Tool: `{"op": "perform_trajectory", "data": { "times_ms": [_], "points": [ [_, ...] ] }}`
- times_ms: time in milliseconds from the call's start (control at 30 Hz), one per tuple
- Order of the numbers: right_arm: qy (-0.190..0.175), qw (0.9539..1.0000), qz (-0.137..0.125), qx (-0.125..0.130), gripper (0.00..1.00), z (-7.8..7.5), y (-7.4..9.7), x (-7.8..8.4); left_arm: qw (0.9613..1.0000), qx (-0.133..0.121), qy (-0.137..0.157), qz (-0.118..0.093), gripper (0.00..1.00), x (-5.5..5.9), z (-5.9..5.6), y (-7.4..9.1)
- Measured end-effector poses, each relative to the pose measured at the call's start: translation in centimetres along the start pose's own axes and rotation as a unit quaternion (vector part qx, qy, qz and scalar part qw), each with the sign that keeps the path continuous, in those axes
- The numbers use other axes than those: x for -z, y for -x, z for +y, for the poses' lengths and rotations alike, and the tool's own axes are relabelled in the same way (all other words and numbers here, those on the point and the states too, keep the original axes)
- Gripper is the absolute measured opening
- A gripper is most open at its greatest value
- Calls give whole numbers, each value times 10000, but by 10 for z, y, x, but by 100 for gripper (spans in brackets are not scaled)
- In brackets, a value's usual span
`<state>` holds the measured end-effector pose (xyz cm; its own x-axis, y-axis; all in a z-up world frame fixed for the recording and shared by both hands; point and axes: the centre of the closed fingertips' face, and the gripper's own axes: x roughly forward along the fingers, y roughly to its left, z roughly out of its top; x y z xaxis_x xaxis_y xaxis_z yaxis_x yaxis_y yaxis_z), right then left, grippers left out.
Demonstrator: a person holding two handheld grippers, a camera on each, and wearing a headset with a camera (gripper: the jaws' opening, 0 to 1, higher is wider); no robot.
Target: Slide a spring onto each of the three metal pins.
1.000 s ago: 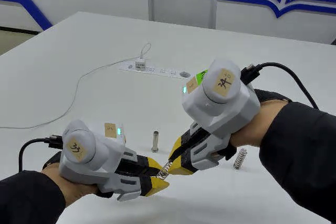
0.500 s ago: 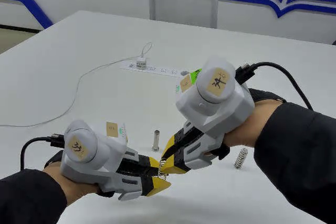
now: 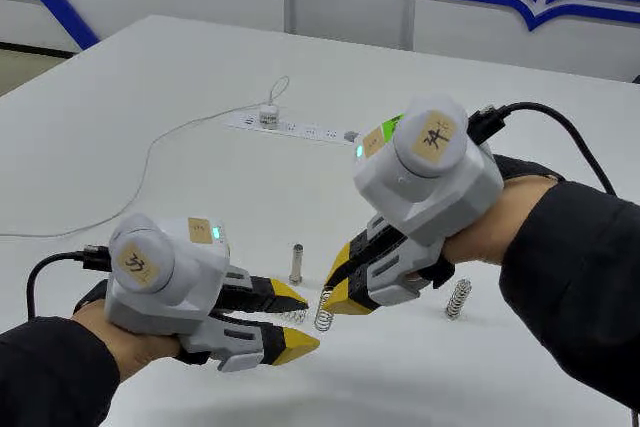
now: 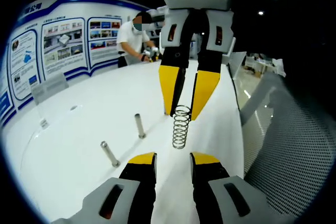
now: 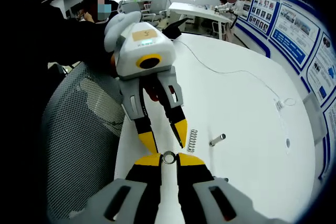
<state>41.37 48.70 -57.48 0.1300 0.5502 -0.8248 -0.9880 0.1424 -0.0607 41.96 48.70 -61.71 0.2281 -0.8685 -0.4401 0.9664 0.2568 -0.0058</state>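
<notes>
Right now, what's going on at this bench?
A person is working two handheld grippers over a white table. The right gripper is shut on the top end of a spring, which hangs down toward the table. The left gripper faces it, open and empty. Two metal pins stand bare nearby, and a second spring sits on the table beside the right gripper.

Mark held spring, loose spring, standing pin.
held spring (image 4: pixel 181 127), left gripper view, mid coils.
loose spring (image 3: pixel 457 300), head view, mid coils.
standing pin (image 3: pixel 296 265), head view, mid shaft.
</notes>
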Motion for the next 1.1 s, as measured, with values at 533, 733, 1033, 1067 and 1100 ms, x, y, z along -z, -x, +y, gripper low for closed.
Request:
{"op": "perform_trajectory", "data": {
  "times_ms": [533, 733, 1033, 1067, 1100],
  "points": [
    [-357, 9972, 76, 660, 12, -49, 39, 21, 9990, -353, 275, 35, 42, 5, 16, 7],
    [-466, 9952, 130, 856, 12, -68, 44, 29, 9987, -383, 320, 44, 43, 6, 17, 7],
    [-589, 9932, 192, 989, 12, -84, 32, 36, 9986, -390, 343, 75, 45, 8, 18, 7],
    [-637, 9931, 198, 965, 12, -86, 29, 37, 9986, -389, 350, 75, 45, 8, 18, 7],
    [-649, 9930, 196, 962, 12, -87, 27, 38, 9986, -391, 352, 74, 45, 8, 18, 7]
  ]
}}
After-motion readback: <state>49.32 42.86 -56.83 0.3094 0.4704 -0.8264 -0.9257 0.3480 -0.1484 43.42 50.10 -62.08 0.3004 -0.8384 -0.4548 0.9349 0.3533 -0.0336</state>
